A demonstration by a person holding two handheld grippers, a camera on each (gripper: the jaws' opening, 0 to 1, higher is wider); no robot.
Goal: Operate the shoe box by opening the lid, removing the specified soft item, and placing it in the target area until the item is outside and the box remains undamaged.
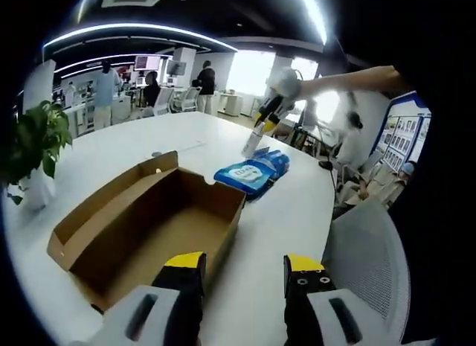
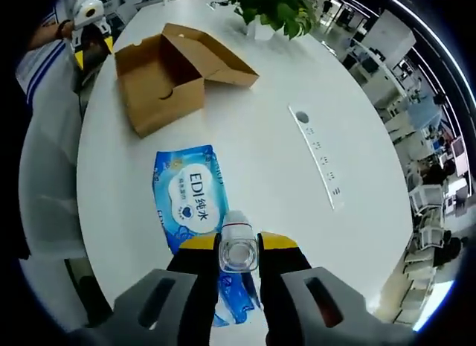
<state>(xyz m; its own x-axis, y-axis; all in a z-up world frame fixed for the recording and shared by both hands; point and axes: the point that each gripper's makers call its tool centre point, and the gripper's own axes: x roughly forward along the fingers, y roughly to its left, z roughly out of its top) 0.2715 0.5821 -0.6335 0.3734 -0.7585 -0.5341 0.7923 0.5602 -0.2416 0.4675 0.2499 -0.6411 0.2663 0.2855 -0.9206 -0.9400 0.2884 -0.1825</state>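
The brown cardboard shoe box (image 1: 149,219) lies open on the white table (image 1: 290,212), its lid folded back and its inside bare. Beside the box rests a blue soft pack of wipes (image 1: 253,171). My left gripper (image 1: 244,264) stands open over the box's near corner. My right gripper (image 2: 238,243) is shut on a small clear bottle (image 2: 238,253) with a white cap, just above the wipes pack (image 2: 190,197). The right gripper view has the box (image 2: 175,74) farther off, with the left gripper (image 2: 91,45) beside it. The left gripper view has the right gripper (image 1: 259,130) above the pack.
A potted green plant (image 1: 37,149) stands at the table's far side, past the box (image 2: 271,7). A socket strip (image 2: 320,156) is set into the tabletop. A white mesh chair (image 1: 364,264) sits at the table's edge. People stand among desks in the background.
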